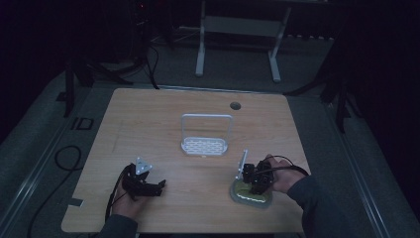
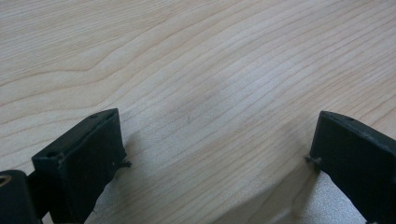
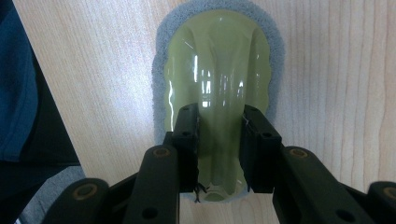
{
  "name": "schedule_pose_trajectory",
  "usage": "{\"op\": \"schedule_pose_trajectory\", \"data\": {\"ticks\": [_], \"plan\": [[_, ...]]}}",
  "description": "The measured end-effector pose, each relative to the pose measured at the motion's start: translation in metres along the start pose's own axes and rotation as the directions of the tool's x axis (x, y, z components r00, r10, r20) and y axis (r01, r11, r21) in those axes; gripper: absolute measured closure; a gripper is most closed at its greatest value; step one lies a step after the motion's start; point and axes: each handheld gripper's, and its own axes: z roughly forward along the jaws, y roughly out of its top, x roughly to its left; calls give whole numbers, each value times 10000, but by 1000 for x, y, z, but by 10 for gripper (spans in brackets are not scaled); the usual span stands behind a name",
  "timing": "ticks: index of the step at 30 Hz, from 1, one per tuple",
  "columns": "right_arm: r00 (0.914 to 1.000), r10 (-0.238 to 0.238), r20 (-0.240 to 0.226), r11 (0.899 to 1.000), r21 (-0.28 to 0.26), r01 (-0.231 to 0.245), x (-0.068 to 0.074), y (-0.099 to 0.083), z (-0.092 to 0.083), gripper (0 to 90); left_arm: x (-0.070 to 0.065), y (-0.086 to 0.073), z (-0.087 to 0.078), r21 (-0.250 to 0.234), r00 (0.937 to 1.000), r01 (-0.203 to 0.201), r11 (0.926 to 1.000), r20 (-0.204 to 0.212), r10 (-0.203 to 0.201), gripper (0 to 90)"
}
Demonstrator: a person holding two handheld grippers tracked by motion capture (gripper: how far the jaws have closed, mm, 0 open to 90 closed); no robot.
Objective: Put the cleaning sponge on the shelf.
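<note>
Two black grippers [image 1: 159,187] [image 1: 251,186] with screw-studded fingers [image 3: 187,140], trailing black cables, one grey three-cornered plate, dark blue sleeves.

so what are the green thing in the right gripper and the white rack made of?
Yellow-green oval sponge: glossy film, probably plastic, puckered between the fingers, over a matte grey scouring layer. White perforated rack with hoop handle: looks like moulded plastic, possibly coated metal; too dim to tell.

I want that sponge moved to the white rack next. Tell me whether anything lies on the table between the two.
Nothing visible does. The right gripper is shut on the sponge at the table's near right edge. The white rack stands farther back toward the middle, with bare wood between them. The left gripper rests well off to the side, fingers open.
</note>
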Motion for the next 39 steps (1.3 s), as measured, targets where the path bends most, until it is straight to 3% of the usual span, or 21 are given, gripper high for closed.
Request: {"op": "schedule_pose_trajectory", "data": {"ticks": [26,39], "plan": [[9994,-332,137,9994,-91,333,1,7,-7,715,0,0,0,2,10000,4,10000,5,-4,27],[9971,-480,583,9980,-374,502,-3,19,-15,715,0,0,0,-5,10000,11,10000,2,-11,27]]}}
